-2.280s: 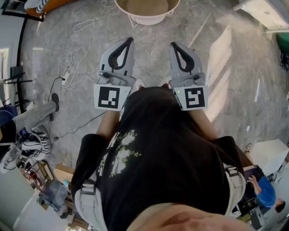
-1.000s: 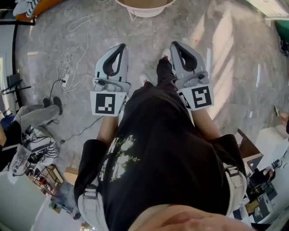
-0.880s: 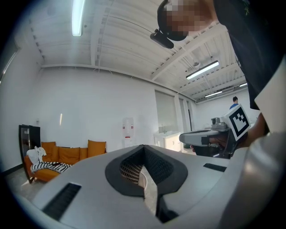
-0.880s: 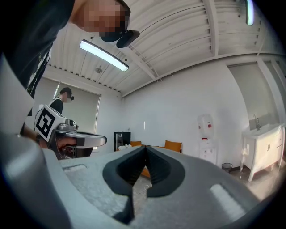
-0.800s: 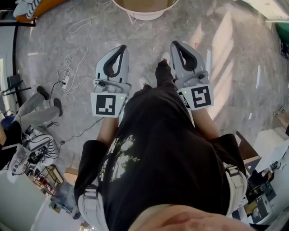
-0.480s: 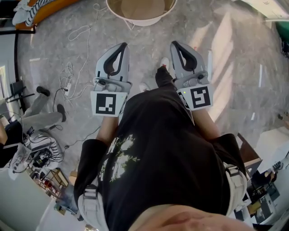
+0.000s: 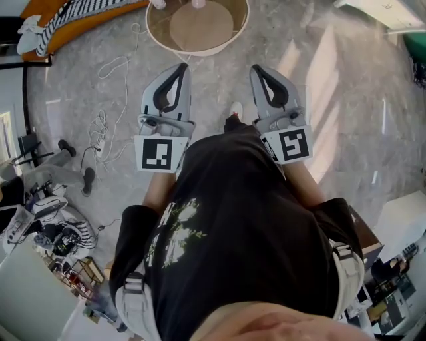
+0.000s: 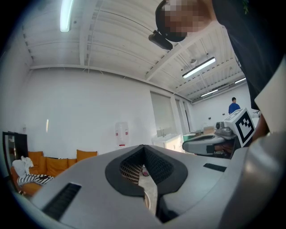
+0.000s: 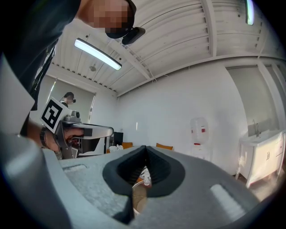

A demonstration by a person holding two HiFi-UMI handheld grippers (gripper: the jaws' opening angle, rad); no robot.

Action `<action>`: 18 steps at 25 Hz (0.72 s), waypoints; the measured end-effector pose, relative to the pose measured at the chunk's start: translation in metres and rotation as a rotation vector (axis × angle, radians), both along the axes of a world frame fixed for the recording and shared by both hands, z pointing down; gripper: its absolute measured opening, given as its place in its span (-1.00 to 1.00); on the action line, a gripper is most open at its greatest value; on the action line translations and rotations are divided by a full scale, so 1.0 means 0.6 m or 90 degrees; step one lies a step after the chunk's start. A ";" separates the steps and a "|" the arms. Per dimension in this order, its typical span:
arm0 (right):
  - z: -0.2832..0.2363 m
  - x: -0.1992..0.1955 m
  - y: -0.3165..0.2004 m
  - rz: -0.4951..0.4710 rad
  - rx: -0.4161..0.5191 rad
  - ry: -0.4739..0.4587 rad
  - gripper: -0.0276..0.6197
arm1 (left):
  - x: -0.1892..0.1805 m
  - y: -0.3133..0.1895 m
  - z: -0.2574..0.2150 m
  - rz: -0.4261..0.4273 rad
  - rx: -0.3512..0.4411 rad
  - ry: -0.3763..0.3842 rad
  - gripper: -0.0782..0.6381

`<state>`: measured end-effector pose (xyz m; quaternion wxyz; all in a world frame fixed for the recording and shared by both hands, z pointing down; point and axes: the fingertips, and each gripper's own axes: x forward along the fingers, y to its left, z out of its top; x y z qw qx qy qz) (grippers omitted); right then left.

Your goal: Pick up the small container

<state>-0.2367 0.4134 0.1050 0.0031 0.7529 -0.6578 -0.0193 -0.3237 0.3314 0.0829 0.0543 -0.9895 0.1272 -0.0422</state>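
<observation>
Head view looked steeply down on a person in a black shirt (image 7: 233, 220), holding both grippers out level over a grey marble floor (image 7: 346, 100). The left gripper (image 7: 183, 66) had its jaws pressed together at the tips with nothing between them. The left gripper view (image 8: 144, 146) showed the same, just a bit of room seen through the loop behind the tips. The right gripper (image 7: 255, 67) was the same deal: closed up and empty, and the right gripper view (image 9: 145, 147) confirmed it.

At 12 o'clock from the grippers, well apart from both, stood a round table (image 7: 154, 34) with a raised pale rim. Two small pale things sat at its far edge, cut off by the top of the frame. One of them (image 7: 198, 3) may have been the small container, but honestly they were too tiny to tell. Neither gripper touched them.

At 10 o'clock there was an orange sofa (image 7: 100, 9) with a striped cloth (image 7: 80, 10) on it. White cables (image 7: 106, 100) lay on the floor at 9 o'clock of the left gripper.
</observation>
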 end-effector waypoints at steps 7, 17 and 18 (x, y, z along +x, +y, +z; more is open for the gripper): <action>0.017 0.089 -0.004 -0.005 0.007 -0.001 -0.93 | 0.081 0.005 0.014 -0.007 -0.004 -0.003 -0.77; -0.007 0.158 -0.004 0.015 0.017 0.009 -0.93 | 0.148 0.010 0.021 0.002 -0.004 -0.014 -0.77; -0.006 0.160 -0.008 0.022 0.019 0.012 -0.93 | 0.149 0.004 0.028 0.002 -0.008 -0.015 -0.77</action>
